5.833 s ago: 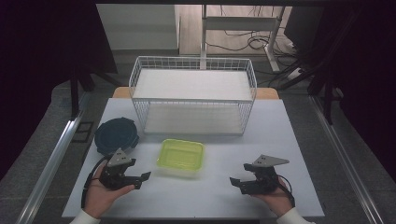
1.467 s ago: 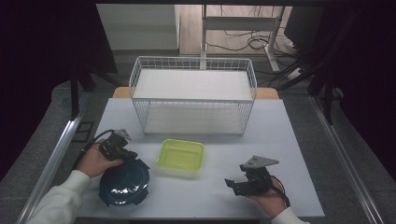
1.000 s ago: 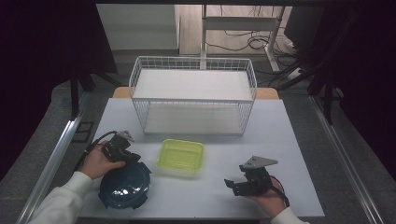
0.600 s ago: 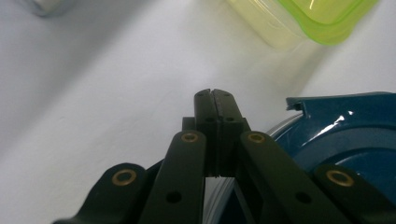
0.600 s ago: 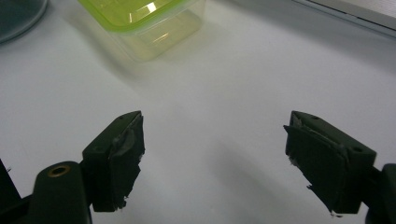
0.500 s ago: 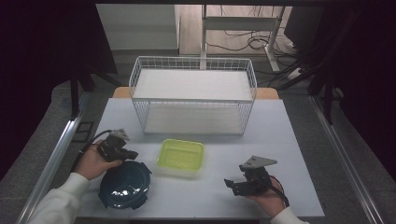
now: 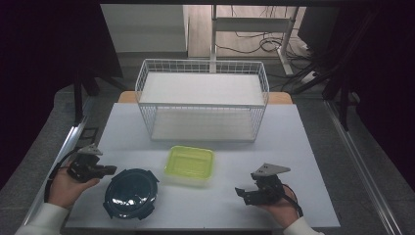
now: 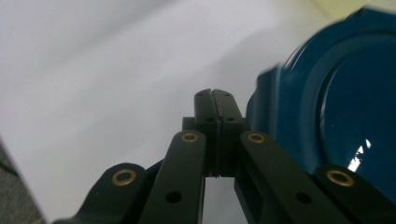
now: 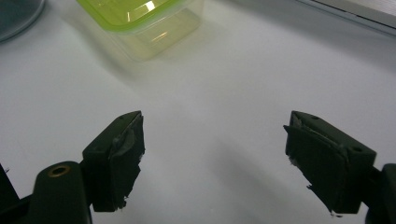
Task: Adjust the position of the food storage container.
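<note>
Two claws rest low over the white surface (image 7: pixel 303 147), one in each of the person's hands. The left claw (image 7: pixel 108 170) sits at the near left edge with its jaws pressed flat together, nothing between them; in the left gripper view its closed tips (image 8: pixel 215 100) point past the rim of the round dark blue lid (image 8: pixel 336 107). From above, that blue lid (image 7: pixel 131 192) lies flat on the surface just to the right of the left claw, close but apart from it. The right claw (image 7: pixel 241 193) hovers at the near right with its jaws spread wide and empty. A lime-green container (image 7: pixel 190 163) stands between the two claws, slightly farther back, just beside the lid. Behind it stands a white wire basket (image 7: pixel 203 100).
</note>
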`<state>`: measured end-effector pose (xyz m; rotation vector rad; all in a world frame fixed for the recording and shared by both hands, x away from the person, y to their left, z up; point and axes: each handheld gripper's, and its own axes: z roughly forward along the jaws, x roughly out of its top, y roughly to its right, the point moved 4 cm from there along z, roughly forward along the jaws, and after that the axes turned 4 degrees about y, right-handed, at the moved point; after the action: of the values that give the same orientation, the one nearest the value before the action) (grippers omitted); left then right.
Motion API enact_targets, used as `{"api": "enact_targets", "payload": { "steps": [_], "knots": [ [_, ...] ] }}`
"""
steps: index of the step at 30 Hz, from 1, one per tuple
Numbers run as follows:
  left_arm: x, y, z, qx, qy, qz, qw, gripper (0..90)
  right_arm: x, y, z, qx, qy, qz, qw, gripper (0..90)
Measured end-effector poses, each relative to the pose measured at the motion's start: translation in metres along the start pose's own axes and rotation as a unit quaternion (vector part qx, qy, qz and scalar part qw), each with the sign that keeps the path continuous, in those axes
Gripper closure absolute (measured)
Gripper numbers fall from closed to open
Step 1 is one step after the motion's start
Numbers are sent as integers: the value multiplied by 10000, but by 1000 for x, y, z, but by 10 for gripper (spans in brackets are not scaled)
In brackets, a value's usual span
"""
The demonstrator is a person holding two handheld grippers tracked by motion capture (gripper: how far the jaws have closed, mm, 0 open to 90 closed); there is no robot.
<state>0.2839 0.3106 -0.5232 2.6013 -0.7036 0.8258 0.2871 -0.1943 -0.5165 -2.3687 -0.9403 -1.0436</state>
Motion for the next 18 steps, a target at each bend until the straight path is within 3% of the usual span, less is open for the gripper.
{"api": "enact_targets", "payload": {
  "steps": [3, 6, 11, 18],
  "knots": [
    [-10, 5, 2, -58, -108, -27, 9999, 900, 1, -1, 1, 17, -17, -17, 10000, 196],
    [-13, 8, 7, 62, -215, 32, 9997, 900, 1, -2, 2, 25, -54, -21, 10000, 197],
    [-13, 8, 12, 10, -193, -93, 9998, 900, 2, -3, 3, 37, -42, -25, 10000, 196],
    [-9, 13, 16, 79, -211, -82, 9997, 900, 1, -2, 5, 30, -72, -24, 10000, 196]
  ]
}}
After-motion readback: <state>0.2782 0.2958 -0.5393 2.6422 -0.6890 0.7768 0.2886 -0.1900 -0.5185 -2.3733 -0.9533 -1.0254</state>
